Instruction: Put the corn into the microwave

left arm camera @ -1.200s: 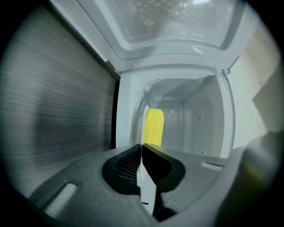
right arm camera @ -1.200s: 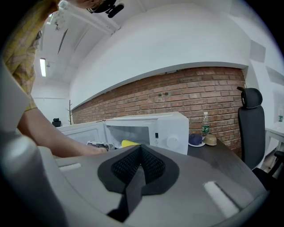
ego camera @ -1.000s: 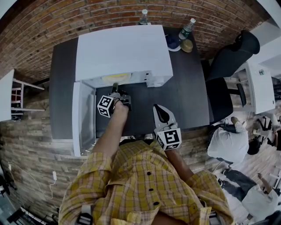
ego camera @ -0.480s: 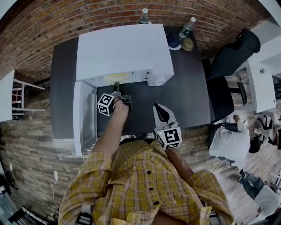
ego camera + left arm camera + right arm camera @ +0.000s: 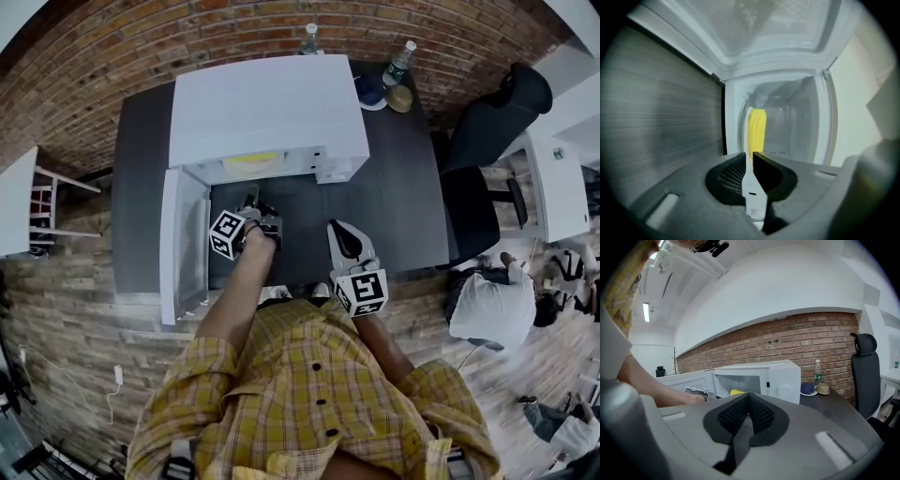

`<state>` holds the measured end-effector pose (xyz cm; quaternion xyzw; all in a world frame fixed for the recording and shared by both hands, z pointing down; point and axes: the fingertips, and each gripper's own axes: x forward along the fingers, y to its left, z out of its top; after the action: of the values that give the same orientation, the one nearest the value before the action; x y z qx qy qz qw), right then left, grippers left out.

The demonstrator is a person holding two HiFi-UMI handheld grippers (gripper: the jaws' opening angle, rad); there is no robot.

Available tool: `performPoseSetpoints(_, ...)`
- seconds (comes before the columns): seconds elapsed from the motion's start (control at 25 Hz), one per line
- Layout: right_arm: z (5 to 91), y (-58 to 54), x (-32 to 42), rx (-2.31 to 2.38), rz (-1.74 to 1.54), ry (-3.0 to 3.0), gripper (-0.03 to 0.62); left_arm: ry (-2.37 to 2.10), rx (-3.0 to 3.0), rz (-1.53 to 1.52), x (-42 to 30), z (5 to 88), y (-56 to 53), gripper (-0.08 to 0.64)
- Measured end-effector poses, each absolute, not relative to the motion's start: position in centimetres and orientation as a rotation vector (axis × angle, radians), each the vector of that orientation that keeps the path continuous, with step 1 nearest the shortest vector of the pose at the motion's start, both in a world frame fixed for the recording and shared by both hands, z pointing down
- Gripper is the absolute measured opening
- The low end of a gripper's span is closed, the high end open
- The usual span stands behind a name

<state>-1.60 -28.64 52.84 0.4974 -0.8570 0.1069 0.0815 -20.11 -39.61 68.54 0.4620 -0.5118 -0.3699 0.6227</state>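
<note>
The yellow corn [image 5: 251,159] lies inside the white microwave [image 5: 267,103], whose door [image 5: 183,244] stands swung open to the left. In the left gripper view the corn [image 5: 757,131] rests on the turntable in the cavity, beyond the jaws and apart from them. My left gripper [image 5: 251,195] hovers over the dark table just outside the opening, and its jaws [image 5: 752,157] are shut on nothing. My right gripper [image 5: 339,230] is held near the table's front edge, shut and empty [image 5: 749,399]. From there it sees the microwave [image 5: 783,376] and the corn [image 5: 737,392].
Behind and right of the microwave are two water bottles [image 5: 398,61] [image 5: 308,36], a blue dish [image 5: 370,89] and a tan lid-like object [image 5: 398,97]. A black office chair [image 5: 497,122] stands at the table's [image 5: 394,206] right edge. A brick wall runs behind.
My left gripper has drawn back a little from the microwave opening toward the person. The corn stays inside. The right gripper has hardly moved.
</note>
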Motion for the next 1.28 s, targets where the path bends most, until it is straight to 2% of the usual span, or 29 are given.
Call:
performPoseSetpoints(0.16,52.4,-28.2,-1.4,1.480,0.309,-2.581,0.000,-1.122,1.164,-0.844,-18.9,65.7,-37.9,0.000)
performPoseSetpoints(0.76,50.8,-26.9,-2.8,1.413,0.279,-2.657,0.000,-1.170,1.697,-0.673,-17.3,54.5,-31.3,-0.002)
performPoseSetpoints(1.28,50.0,-25.9,-4.1,1.326,0.286,-2.726,0.000,-1.445,2.247,-0.181,-15.2,49.4,-26.5,-0.002)
